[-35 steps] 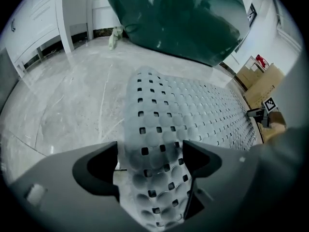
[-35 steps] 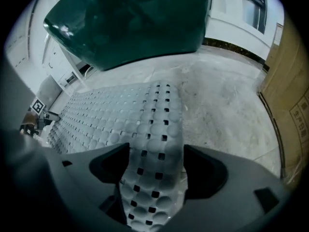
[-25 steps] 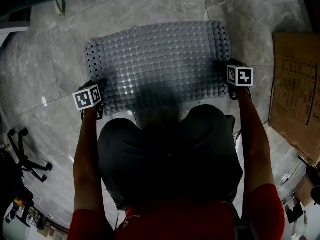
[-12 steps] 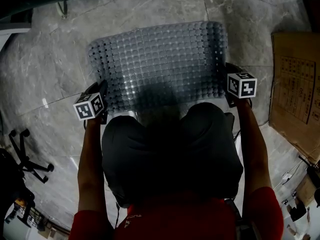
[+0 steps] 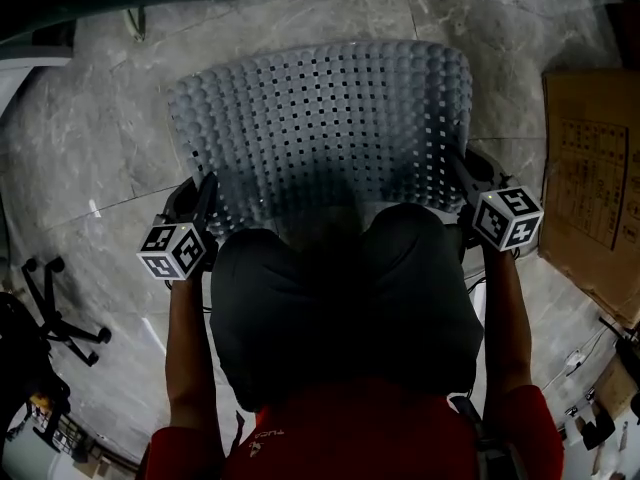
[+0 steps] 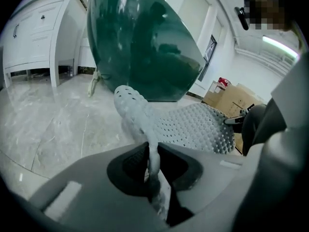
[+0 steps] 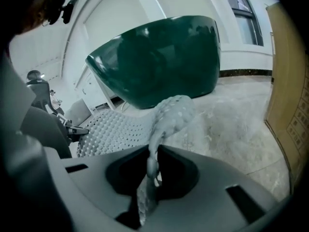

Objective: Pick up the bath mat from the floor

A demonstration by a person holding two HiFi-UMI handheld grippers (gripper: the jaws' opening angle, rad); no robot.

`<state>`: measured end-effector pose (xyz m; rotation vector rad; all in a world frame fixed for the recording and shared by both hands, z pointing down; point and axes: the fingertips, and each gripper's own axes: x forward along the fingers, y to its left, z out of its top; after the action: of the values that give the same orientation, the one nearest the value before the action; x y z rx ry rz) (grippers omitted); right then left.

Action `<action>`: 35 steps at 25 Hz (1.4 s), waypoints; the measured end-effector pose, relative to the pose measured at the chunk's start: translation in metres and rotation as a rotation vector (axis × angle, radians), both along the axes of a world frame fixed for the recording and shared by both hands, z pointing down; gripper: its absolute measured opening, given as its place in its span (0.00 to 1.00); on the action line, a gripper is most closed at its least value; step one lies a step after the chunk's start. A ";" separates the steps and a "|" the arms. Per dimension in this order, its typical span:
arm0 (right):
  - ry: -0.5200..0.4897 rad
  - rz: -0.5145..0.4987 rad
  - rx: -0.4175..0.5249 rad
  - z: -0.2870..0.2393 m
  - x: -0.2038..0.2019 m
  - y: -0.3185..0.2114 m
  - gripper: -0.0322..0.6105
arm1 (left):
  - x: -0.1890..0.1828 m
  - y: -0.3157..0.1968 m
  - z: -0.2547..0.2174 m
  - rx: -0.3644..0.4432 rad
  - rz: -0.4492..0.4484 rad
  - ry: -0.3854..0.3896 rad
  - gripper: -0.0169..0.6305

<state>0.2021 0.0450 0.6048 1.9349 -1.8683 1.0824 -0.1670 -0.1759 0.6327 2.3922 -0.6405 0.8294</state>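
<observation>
While the bath mat (image 5: 320, 118) sags with its near edge raised above the marble floor (image 5: 90, 168), left gripper (image 6: 153, 151) and right gripper (image 7: 153, 163) each pinch a near corner, jaws just closed nearly together on it, green tub (image 6: 145, 47) beyond.
</observation>
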 end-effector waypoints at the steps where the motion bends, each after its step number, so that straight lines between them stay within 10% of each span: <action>1: 0.002 0.000 0.021 -0.009 -0.001 -0.001 0.12 | 0.001 0.000 -0.010 0.014 -0.001 0.017 0.11; 19: 0.165 -0.047 0.424 -0.212 0.011 -0.031 0.12 | 0.031 -0.007 -0.209 0.416 0.017 0.249 0.10; 35: 0.178 0.014 0.538 -0.185 0.000 -0.038 0.11 | 0.021 -0.001 -0.178 0.437 -0.024 0.355 0.10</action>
<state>0.2020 0.0067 0.4202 2.2236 -2.1998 0.4059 -0.1457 -0.1765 0.4546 2.8177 -0.7595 0.2522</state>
